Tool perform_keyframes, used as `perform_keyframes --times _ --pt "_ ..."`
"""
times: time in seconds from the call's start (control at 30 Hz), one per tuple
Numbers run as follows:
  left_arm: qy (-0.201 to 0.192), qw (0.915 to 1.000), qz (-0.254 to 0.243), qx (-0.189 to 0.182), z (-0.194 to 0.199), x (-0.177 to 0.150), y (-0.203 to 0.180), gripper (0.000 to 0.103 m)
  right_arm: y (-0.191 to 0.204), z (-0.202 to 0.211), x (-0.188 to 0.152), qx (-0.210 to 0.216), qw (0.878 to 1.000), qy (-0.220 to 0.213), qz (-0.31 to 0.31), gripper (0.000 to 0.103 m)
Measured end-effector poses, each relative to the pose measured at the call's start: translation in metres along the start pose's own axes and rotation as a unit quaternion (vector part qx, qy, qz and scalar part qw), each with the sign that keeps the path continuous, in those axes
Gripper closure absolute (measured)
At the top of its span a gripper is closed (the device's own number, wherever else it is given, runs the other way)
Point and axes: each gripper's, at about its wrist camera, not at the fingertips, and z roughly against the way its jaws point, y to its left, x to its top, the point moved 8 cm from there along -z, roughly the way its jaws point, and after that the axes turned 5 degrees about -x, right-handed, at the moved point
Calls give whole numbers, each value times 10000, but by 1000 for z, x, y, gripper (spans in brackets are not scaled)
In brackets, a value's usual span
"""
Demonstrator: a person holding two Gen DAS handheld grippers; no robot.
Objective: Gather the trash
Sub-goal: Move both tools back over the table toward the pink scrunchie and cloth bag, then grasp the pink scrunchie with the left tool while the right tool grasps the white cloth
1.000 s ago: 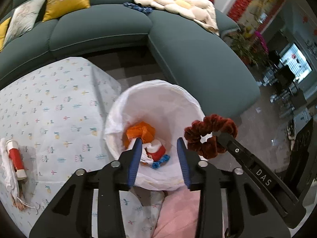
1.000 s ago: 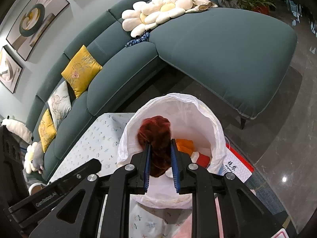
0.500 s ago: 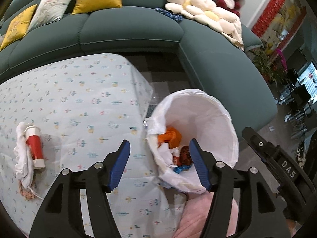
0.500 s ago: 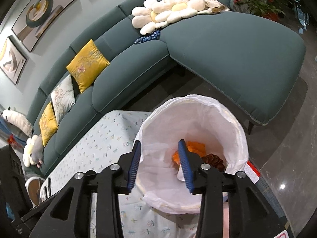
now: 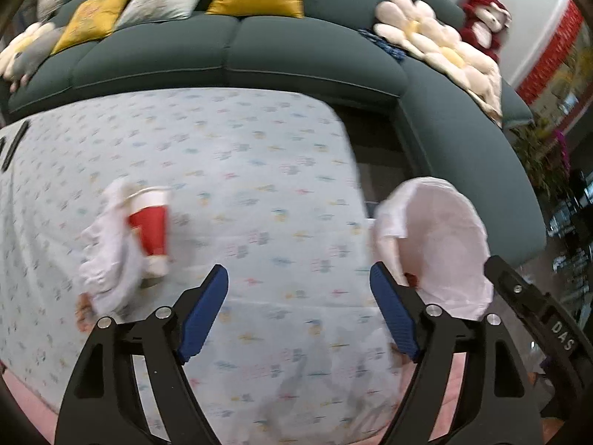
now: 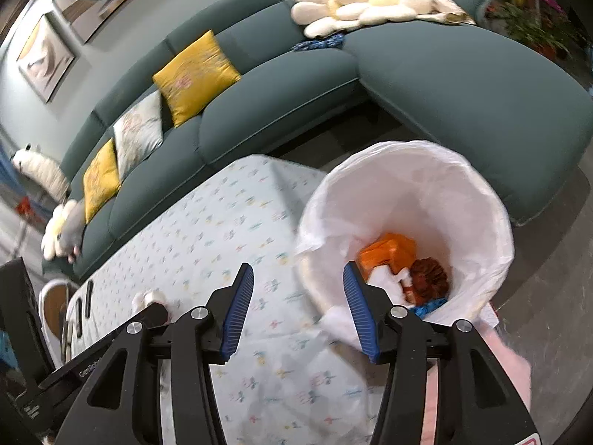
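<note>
Left of the lined bin point(image 6: 404, 200), a red paper cup point(image 5: 148, 230) lies on crumpled tissue point(image 5: 107, 259), awaiting pickup. My left claw point(image 5: 296, 307) and right claw point(image 6: 298, 309) are empty, jaws opening, ready to grab it.

Curved teal sofa point(image 6: 426, 74) with yellow cushions point(image 6: 196, 74), flower-shaped pillow point(image 6: 363, 3), red plush toy point(image 5: 485, 18). Framed pictures point(image 6: 44, 55) on grey wall. Glossy dark floor point(image 6: 548, 296). Table under patterned cloth point(image 5: 241, 155). Potted plants point(image 6: 530, 26) far right.
</note>
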Motion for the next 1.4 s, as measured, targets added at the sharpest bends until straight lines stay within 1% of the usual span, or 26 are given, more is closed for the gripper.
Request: perform_keyframes --times 0.13,0.23,0.3,0.4,0.53,0.8,0.93,1.07,1.17,1.27,1.4 --pt "-27 9995 201 223 12 -10 40 28 28 -2 -16 114 9996 132 233 53" --pt "-61 9985 417 357 20 -16 72 28 51 -4 -30 196 9985 235 460 53" --pt "-82 9970 645 412 26 -22 94 28 67 -6 -40 245 9973 311 618 53" --pt "-104 9940 990 455 34 -31 126 28 86 -8 -53 324 9957 416 755 52" --pt "-112 9900 1306 521 40 -42 156 28 111 -15 -71 457 9933 625 862 52" --pt "39 9792 1916 662 39 -72 218 28 145 -26 -99 544 9874 894 1191 52" --pt "148 9755 2059 758 34 -83 237 31 163 -39 -112 607 9842 1106 1240 52" --pt "244 9715 2271 637 25 -89 250 36 182 -50 -126 618 9794 1238 1472 52" --pt "344 9715 2282 548 18 -92 252 39 199 -62 -139 681 9751 1406 1576 52" --pt "467 9722 2254 430 7 -93 251 46 210 -76 -149 715 9720 1610 1555 52" --pt "562 9729 2210 382 -4 -92 251 48 226 -95 -159 661 9690 1803 1556 56"
